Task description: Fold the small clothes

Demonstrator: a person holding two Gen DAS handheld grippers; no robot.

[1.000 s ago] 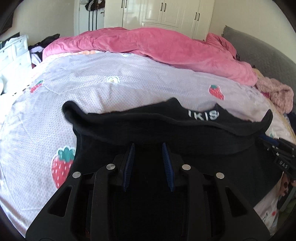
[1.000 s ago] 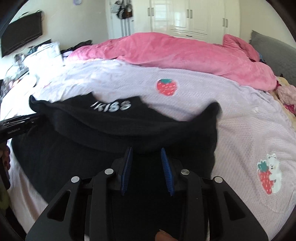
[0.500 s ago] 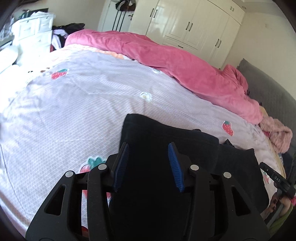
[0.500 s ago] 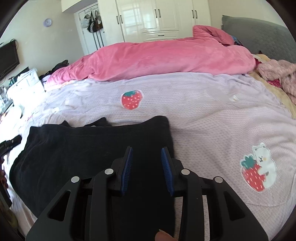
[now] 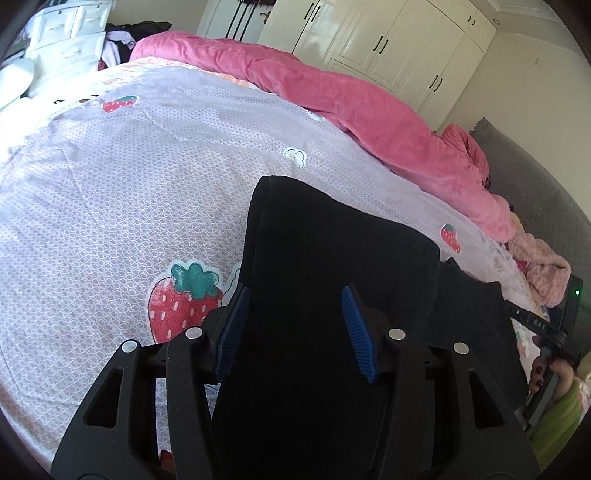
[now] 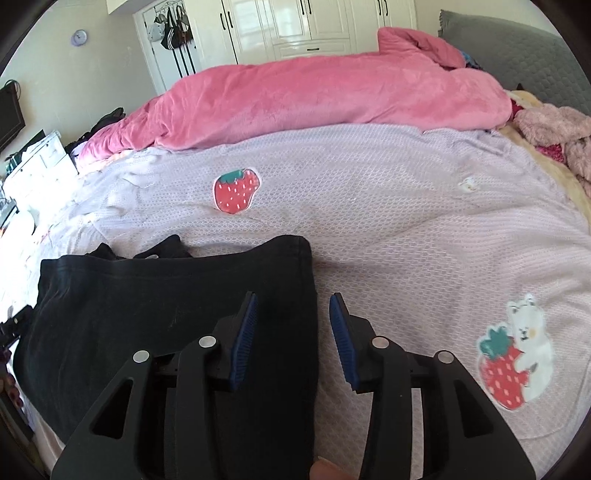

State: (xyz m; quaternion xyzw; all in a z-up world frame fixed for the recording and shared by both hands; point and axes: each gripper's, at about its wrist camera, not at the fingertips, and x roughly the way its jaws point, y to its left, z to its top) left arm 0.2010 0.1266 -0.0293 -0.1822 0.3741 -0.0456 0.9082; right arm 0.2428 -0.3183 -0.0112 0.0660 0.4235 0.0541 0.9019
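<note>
A black garment (image 5: 332, 266) lies folded flat on the lilac strawberry-print bedspread (image 5: 129, 192). My left gripper (image 5: 293, 325) is open and empty, its blue pads hovering over the garment's left part. In the right wrist view the garment (image 6: 166, 295) lies at the lower left, its right edge running between the jaws. My right gripper (image 6: 293, 328) is open and empty above that edge. The right gripper's body and the hand holding it show at the far right of the left wrist view (image 5: 546, 332).
A pink duvet (image 6: 314, 92) is heaped across the far side of the bed. A fluffy pink garment (image 6: 554, 125) lies at the far right by the grey headboard (image 6: 517, 48). White wardrobes (image 5: 388, 48) and white drawers (image 5: 66, 33) stand beyond the bed.
Both grippers carried the garment's near edge forward over itself, hiding the white lettering, then opened wider and let go. The garment now lies flat and folded.
</note>
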